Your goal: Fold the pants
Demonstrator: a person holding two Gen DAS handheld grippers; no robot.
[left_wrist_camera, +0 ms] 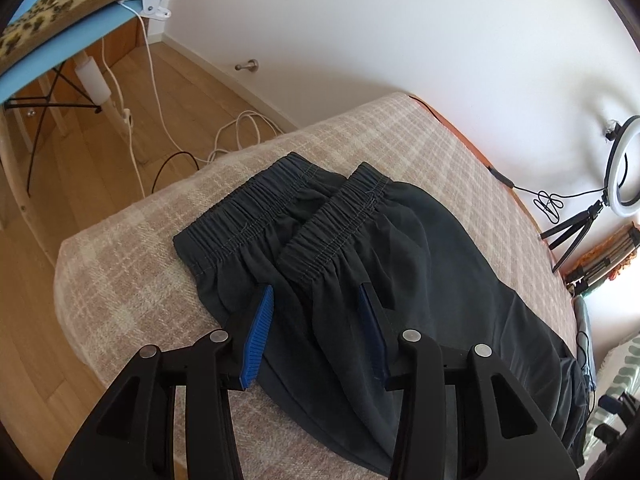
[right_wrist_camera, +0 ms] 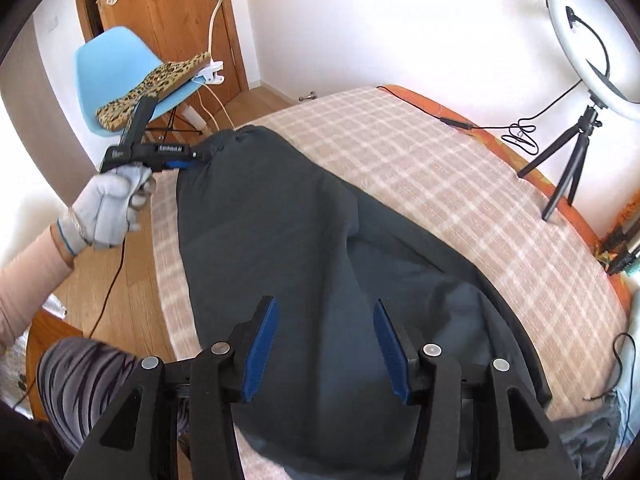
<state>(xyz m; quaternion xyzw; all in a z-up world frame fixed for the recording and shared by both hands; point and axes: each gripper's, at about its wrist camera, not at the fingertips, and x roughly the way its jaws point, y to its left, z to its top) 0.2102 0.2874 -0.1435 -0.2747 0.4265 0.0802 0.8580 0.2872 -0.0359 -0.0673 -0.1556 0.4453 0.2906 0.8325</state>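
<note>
Dark grey pants [left_wrist_camera: 344, 264] lie on a plaid-covered bed [left_wrist_camera: 132, 248], folded lengthwise so the two halves of the elastic waistband [left_wrist_camera: 280, 208] lie side by side. My left gripper [left_wrist_camera: 318, 292] is open, its blue-padded fingers [left_wrist_camera: 258, 336] hovering over the fabric just below the waistband. In the right wrist view the pants [right_wrist_camera: 288, 240] stretch away to the waistband end, where the left gripper [right_wrist_camera: 200, 158] sits in a gloved hand. My right gripper [right_wrist_camera: 326, 306] is open above the leg end of the pants.
A blue chair [right_wrist_camera: 120, 68] with a leopard cushion and a clip lamp [right_wrist_camera: 218, 0] stands off the bed's far-left corner. A ring light on a tripod [right_wrist_camera: 588, 60] stands on the bed's right side with its cable. White cables [left_wrist_camera: 240, 132] lie on the wooden floor.
</note>
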